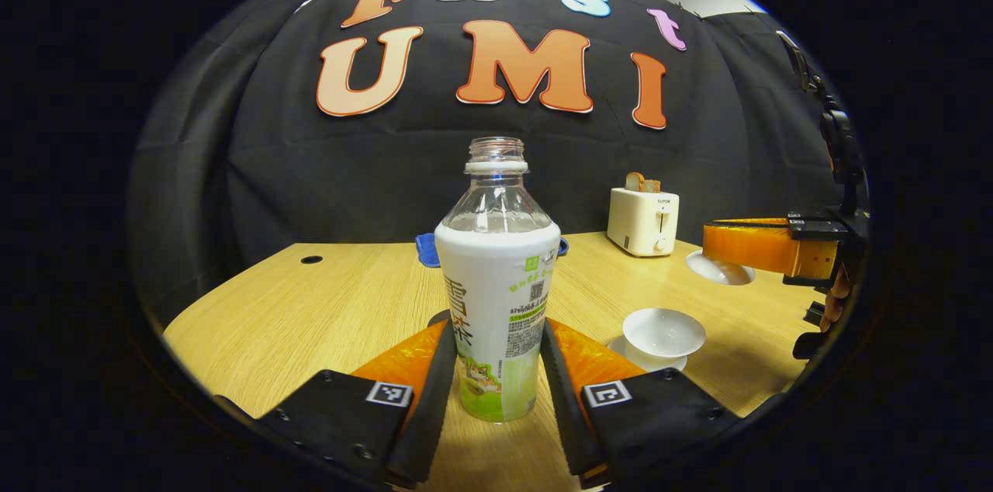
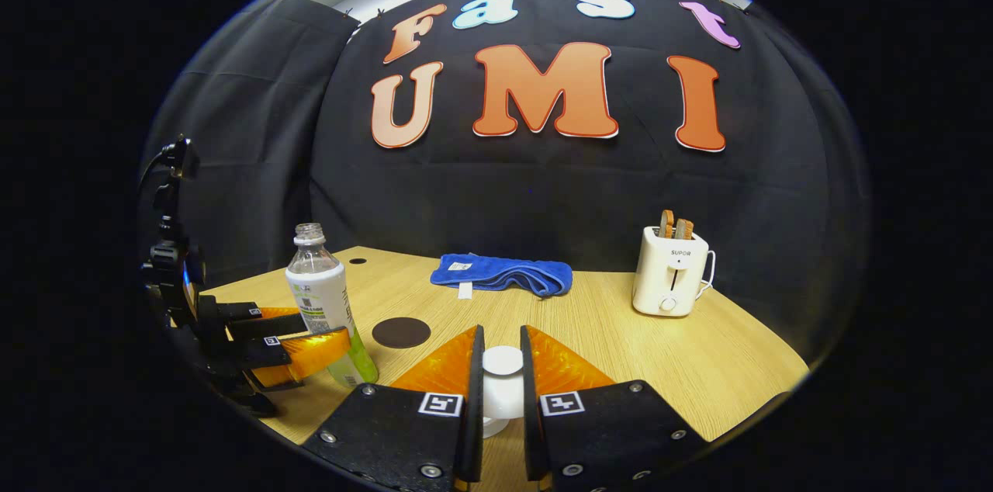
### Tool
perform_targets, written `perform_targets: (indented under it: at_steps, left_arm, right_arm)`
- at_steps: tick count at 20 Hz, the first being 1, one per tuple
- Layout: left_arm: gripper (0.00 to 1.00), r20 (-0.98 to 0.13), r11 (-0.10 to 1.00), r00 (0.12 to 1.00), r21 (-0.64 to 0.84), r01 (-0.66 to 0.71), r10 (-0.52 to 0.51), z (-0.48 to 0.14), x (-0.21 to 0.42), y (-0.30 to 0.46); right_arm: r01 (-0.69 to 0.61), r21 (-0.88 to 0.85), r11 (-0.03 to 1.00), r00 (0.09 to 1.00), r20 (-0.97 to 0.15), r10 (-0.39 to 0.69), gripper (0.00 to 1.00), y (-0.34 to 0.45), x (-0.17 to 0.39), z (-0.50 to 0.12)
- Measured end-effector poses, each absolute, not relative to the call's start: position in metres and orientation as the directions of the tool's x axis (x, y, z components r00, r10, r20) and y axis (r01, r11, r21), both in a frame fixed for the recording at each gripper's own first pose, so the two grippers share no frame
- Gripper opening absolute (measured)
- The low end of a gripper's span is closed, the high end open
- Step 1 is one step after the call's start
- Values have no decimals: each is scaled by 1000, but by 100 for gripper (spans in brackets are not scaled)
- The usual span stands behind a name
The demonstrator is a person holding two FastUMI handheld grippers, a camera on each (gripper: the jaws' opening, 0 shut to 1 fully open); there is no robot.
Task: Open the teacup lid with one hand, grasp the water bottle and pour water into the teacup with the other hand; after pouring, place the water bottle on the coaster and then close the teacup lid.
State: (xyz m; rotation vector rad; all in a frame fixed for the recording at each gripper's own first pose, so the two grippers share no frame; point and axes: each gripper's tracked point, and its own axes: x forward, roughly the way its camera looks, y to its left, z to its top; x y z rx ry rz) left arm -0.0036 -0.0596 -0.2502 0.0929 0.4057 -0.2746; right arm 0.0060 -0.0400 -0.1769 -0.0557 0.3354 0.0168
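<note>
Both grippers, left gripper [image 1: 496, 368] and right gripper [image 2: 500, 391], have black screw-studded bodies bearing square coded markers.

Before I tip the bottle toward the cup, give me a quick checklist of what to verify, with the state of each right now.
1. Lid off the teacup: ok, the right gripper holds the lid raised beside the cup.
2. Left gripper on the water bottle: ok, both fingers press its sides.
3. Bottle cap off: ok, neck open.
4. Bottle upright: ok.
5. Coaster free for set-down: ok, nothing on it.
6. Water level in bottle: cannot tell, label hides it.
</note>
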Motion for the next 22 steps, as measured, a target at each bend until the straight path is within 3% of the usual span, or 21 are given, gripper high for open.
perform_targets:
  at_steps: [12, 22]
  left_arm:
    - [62, -377, 868, 912, 384, 314, -163, -224, 8, -53]
    - [63, -367, 587, 925, 730, 350, -95, -238, 12, -50]
  right_arm:
    - [31, -76, 997, 957, -285, -51, 22, -77, -5, -159]
    - [68, -70, 995, 956, -280, -85, 22, -106, -16, -158]
